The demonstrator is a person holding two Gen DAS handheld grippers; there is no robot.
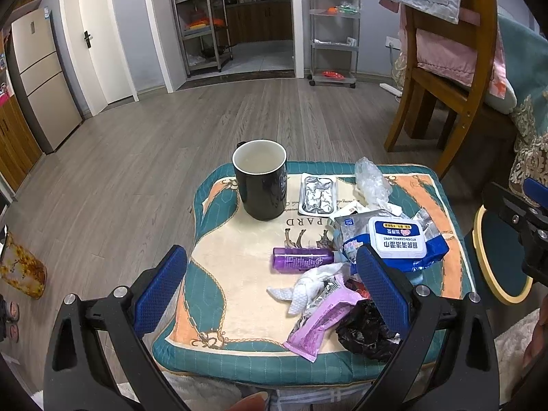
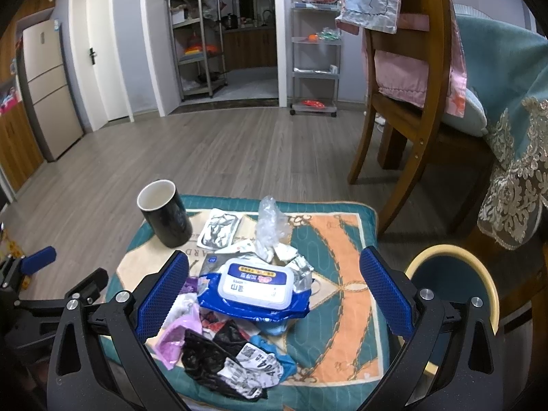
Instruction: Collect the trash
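Observation:
Trash lies on a cushioned stool: a blue wet-wipe pack, a crumpled white tissue, a pink wrapper, a black plastic bag, clear crumpled plastic, a foil blister tray and a purple bottle. My left gripper is open above the stool's near side, over the tissue. My right gripper is open over the wipe pack, holding nothing.
A black mug stands at the stool's far left. A teal bin with a cream rim sits on the floor to the right. A wooden chair and draped sofa stand beyond.

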